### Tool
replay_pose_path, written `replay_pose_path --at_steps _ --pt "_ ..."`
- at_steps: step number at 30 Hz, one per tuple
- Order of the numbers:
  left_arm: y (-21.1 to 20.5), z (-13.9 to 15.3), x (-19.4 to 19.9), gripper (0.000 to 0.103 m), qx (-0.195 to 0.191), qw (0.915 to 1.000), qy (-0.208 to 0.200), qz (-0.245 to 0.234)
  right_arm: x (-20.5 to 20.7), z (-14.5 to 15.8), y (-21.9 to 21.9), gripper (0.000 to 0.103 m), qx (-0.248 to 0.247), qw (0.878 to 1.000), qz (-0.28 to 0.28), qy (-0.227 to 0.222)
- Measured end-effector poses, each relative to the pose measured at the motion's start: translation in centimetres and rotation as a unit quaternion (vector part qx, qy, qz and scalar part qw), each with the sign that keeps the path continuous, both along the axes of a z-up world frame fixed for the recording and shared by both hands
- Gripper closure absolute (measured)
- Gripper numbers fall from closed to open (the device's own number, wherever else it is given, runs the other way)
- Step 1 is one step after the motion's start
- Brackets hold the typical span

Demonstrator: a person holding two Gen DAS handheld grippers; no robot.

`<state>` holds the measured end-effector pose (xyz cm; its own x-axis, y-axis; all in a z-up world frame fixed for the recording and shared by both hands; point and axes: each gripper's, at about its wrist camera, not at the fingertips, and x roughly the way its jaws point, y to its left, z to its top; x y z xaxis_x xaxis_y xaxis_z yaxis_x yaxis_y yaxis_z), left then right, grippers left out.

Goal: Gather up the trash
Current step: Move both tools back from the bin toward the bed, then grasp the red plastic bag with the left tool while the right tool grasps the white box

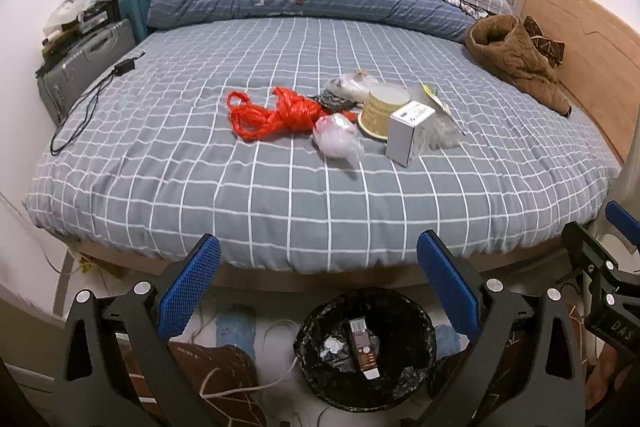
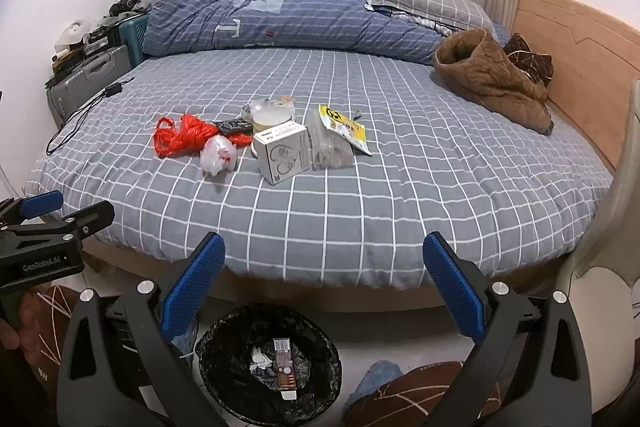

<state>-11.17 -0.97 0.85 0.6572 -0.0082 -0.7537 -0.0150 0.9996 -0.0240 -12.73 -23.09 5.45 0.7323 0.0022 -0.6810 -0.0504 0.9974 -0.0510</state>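
Both tongs stand released and empty, the left gripper (image 1: 318, 289) and right gripper (image 2: 324, 287) short of the bed (image 2: 360, 227). Ahead of them, mid-mattress, lies the trash: red plastic twine (image 2: 182, 137), a crumpled clear bag (image 2: 218, 155), a paper cup (image 1: 382, 111), a white box (image 2: 282, 155), a yellow-labelled packet (image 2: 344, 131). Directly below the tongs, a black-lined bin (image 2: 224, 367) holds a brown carton.

Both the left gripper (image 1: 319, 289) and the right gripper (image 2: 324, 287) have matte black triangular-cutout arms with silver round screws (image 1: 141, 287), blue fingers (image 2: 195, 291) of knobbly rubber, and faint white lettering (image 2: 41, 264) on the left gripper's body beside its screws.
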Motion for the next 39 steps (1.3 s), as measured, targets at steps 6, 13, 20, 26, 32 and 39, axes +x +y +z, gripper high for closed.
replay_pose_path --at_steps 6,13,20,26,32,39 --pt "0.5 1.0 1.8 0.007 0.009 0.9999 -0.007 0.001 3.2 1.4 0.3 0.008 0.000 1.000 0.000 -0.005" --pt "1.5 1.6 4.1 0.007 0.007 0.9999 -0.011 0.009 5.7 1.9 1.4 0.008 -0.007 1.000 0.010 -0.011" --pt "2.4 1.5 6.7 0.007 0.010 0.9997 -0.013 0.016 8.4 2.3 2.5 0.008 -0.007 1.000 0.020 -0.020" --pt "3.2 1.0 9.3 0.007 0.014 0.9996 -0.009 0.023 10.8 2.3 3.5 0.008 -0.007 0.999 0.027 -0.024" --pt "4.0 0.1 12.0 0.007 0.011 0.9995 -0.003 0.029 14.0 1.5 4.0 0.008 -0.008 0.999 0.027 -0.019" --pt "4.8 -0.8 15.8 0.009 0.010 0.9992 0.001 0.038 17.8 0.4 4.4 0.008 -0.007 0.999 0.030 -0.016"
